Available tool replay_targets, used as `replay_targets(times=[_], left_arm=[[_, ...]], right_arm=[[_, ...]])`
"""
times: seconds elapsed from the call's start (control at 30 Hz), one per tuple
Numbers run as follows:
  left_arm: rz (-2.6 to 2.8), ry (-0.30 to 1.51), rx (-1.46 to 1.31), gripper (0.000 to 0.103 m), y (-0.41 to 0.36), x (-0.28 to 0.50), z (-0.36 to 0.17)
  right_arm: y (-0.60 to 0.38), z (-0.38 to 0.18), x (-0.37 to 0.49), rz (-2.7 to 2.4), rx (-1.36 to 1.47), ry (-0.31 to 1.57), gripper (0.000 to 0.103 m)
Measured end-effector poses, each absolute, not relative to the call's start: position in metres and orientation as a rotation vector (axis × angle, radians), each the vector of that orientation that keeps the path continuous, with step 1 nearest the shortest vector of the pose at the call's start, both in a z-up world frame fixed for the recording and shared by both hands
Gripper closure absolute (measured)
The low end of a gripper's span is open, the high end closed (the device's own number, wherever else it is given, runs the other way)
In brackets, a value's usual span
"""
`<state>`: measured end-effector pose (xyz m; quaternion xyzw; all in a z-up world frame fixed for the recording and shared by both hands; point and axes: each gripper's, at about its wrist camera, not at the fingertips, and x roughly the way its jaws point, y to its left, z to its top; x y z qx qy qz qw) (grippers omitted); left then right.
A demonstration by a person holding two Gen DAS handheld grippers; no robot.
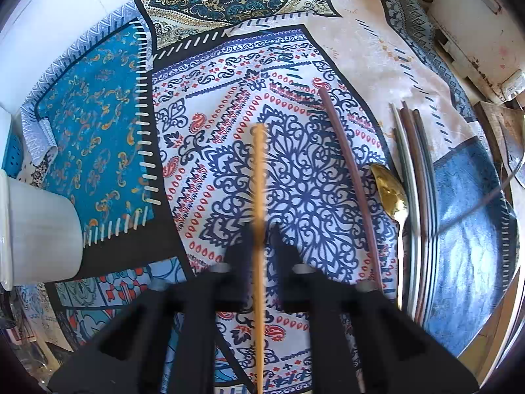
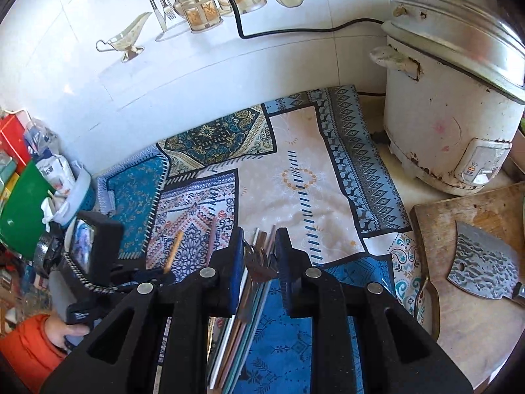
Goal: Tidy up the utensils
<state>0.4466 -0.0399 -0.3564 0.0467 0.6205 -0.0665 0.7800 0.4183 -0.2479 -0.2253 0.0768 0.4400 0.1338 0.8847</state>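
Patterned cloth (image 1: pixel 108 124), rice cooker (image 2: pixel 452 105), cleaver (image 2: pixel 482 262) nearby, left jaws pinching light chopstick (image 1: pixel 260 180), right jaws seemingly clasping utensil bundle (image 2: pixel 259 259).

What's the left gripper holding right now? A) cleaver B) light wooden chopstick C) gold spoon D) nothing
B: the left gripper is shut on a light wooden chopstick, which runs up between its fingers over the patterned cloth; the gold spoon lies on the cloth off to the side.
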Motion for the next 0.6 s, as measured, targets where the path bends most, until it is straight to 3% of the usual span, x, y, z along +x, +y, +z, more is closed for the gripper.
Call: replay_targets(times=[0.07,0.1,0.17,0.53,0.6], left_arm=[[-0.139,1.337,0.086,0.098,-0.039,0.448,-0.356],[-0.135,1.337,0.084,0.098,-0.038,0.446,-0.356],[-0.13,1.319,0.077,0.098,-0.034,0.44,-0.35],[-0.087,1.145,0.016,0.099,-0.003,0.387,-0.292],[-0.065,1.114,-0.007,0.099,0.005,0.384,-0.284]], right_arm=[[-0.246,-0.222,0.416,0.285,0.158,0.908,0.092],[-0.244,-0.222,0.416,0.291,0.156,0.914,0.099],[-0.242,-0.22,0.414,0.295,0.155,0.912,0.1],[-0.233,-0.237,0.4,0.25,0.016,0.969,0.099],[-0.235,-0.25,0.401,0.257,0.006,1.024,0.089]])
